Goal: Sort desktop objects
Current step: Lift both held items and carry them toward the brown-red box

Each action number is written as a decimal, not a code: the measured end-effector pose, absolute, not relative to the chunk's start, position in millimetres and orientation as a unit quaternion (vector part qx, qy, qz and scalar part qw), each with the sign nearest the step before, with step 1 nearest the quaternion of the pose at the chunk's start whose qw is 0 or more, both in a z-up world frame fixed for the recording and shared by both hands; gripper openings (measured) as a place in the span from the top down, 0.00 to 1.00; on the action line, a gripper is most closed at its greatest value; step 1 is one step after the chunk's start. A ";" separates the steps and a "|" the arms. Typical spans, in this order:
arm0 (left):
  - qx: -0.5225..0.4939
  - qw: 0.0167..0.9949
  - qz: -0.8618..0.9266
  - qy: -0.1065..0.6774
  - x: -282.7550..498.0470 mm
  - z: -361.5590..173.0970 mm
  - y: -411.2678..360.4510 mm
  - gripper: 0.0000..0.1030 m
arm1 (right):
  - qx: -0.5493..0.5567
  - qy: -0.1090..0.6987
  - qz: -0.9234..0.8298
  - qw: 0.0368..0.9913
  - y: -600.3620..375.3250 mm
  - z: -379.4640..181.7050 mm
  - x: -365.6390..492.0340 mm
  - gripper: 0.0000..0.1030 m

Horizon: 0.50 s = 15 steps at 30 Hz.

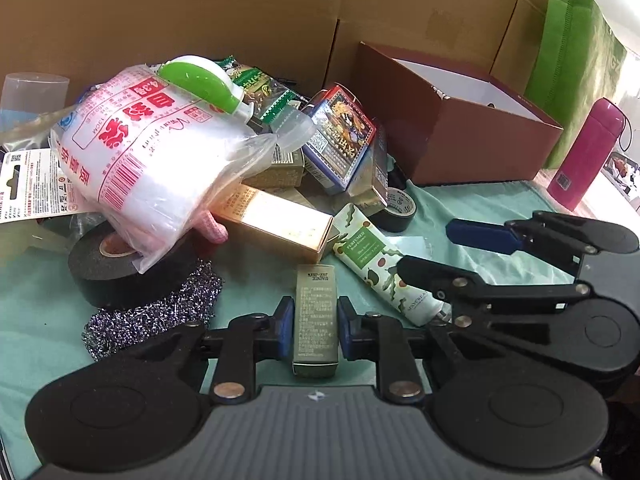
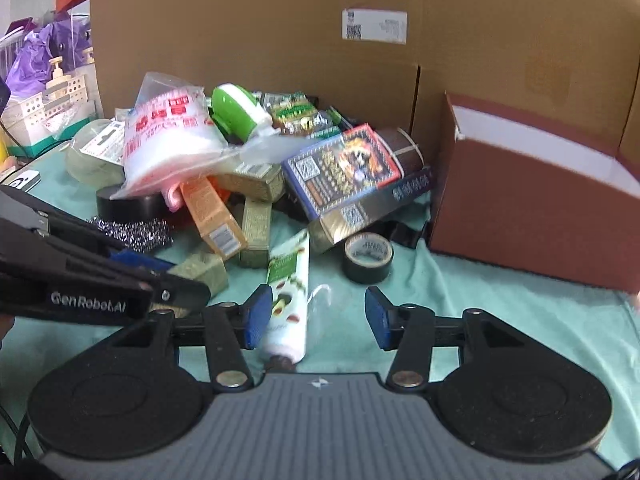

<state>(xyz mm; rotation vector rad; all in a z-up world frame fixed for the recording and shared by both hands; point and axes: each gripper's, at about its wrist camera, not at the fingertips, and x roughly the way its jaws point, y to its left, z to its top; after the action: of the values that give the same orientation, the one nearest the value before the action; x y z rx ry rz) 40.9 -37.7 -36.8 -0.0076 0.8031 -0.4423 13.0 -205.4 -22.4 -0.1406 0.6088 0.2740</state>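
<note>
**Desk sort, early stage: pile largely standing, one carton in hand**

Heap, left to right, on the green cloth [image 1: 48, 312]:
- Hang-card pack [image 1: 28, 184], at the far left edge.
- Black tape roll [image 1: 120, 276], with a steel scourer [image 1: 160, 316] lying against its front.
- Bag of white sheets with red print [image 1: 152, 160], resting on the tape roll; a green-and-white dispenser [image 1: 200, 84] sits on top of it.
- Gold carton [image 1: 276, 224], lying flat under the bag's right side.
- Playing-card box [image 1: 340, 140], tilted on olive cartons.
- Small tape roll [image 1: 396, 208], just beside the pile's right foot.
- Printed hand-cream tube [image 1: 380, 268], flat on the cloth in front of the pile.
- Brown box [image 1: 480, 136], open-topped, right of the heap; as far as its interior shows, it looks nearly bare.
- Pink flask [image 1: 588, 156], far right, well apart.

Progress, as a judgement: sorting has barely begun. Nearly everything is still heaped together, and little if anything appears to be filed in the brown box.

Jaws:
- Left gripper [image 1: 314, 330]: closed tight on a slim olive carton [image 1: 316, 320], blue pads pressing both long sides; the carton lies in front of the pile.
- Right gripper [image 2: 316, 316]: about half open, holding nothing. The hand-cream tube runs between its jaws, close against the left pad; the right pad stands clear.
</note>
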 end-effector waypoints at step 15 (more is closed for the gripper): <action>0.005 0.894 -0.210 0.396 41.6 -41.3 -38.2 0.79 | -0.152 0.287 0.181 0.929 -178.0 -41.5 19.9 0.72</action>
<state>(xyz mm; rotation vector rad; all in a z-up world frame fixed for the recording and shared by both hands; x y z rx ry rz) 41.6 -38.2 -41.3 0.0112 0.8214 -0.4347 19.9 -178.0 -41.5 -0.3105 0.5878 0.3700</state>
